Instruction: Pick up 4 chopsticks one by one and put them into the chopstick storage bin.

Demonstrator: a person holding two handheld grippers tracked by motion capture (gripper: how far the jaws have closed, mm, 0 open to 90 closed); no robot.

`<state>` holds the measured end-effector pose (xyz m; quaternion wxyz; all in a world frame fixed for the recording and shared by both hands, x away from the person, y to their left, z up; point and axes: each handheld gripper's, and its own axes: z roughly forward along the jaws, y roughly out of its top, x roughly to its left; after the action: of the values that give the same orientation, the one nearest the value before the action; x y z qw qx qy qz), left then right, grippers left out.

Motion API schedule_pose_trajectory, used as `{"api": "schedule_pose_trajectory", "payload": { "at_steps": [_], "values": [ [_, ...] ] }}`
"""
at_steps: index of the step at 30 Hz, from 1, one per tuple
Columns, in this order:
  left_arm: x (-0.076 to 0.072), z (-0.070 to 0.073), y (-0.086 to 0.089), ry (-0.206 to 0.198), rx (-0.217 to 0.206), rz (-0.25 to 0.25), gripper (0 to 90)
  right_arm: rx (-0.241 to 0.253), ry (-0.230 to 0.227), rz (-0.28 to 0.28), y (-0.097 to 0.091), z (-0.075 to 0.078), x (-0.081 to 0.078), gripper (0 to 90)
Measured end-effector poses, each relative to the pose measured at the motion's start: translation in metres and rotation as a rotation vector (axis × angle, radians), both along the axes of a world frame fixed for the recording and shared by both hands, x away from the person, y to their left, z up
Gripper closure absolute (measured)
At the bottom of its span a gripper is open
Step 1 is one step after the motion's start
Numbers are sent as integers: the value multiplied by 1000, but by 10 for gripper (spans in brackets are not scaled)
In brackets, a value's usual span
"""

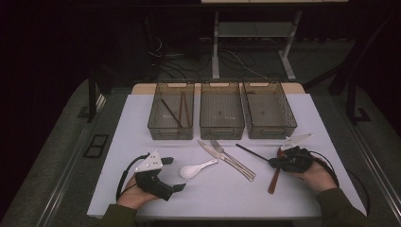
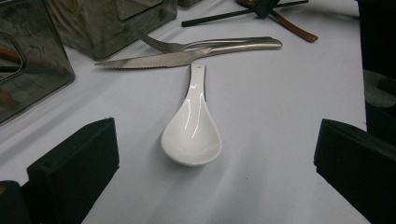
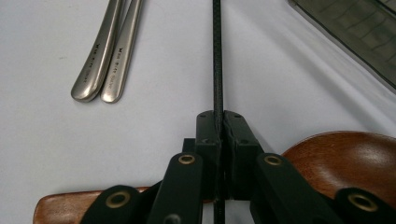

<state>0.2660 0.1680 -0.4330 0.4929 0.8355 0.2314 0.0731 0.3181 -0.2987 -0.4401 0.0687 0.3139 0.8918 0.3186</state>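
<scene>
Black chopstick [image 3: 217, 60] pinched between the pressed-together fingers of the right gripper [image 3: 219, 126], on the right side of the white desk [image 1: 222, 189]. It lies on the desk, its far end pointing up-left toward the bins. A brown wooden spoon [image 3: 345, 154] lies under the right gripper. Steel knife [image 1: 222, 156] and fork [image 1: 236, 161] lie side by side mid-desk, handles just left of the chopstick. White ceramic spoon [image 2: 192, 126] sits left of them, right in front of the left gripper [image 1: 177, 175], fingers spread wide, nothing between. Three clear bins [image 1: 222, 127] in a row at the back; the left bin [image 1: 161, 127] holds brown chopsticks [image 1: 182, 111].
</scene>
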Motion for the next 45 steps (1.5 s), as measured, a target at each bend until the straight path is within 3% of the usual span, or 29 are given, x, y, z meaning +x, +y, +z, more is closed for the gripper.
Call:
{"api": "schedule_pose_trajectory", "payload": {
  "at_steps": [17,39,45],
  "values": [
    [0,0,0,1,1,0,0,34,-4,14,1,8,-3,850],
    [1,-1,2,2,7,1,0,91,-33,59,17,23,-9,850],
    [1,-1,2,1,4,1,0,129,-31,46,20,27,-9,850]
  ]
}}
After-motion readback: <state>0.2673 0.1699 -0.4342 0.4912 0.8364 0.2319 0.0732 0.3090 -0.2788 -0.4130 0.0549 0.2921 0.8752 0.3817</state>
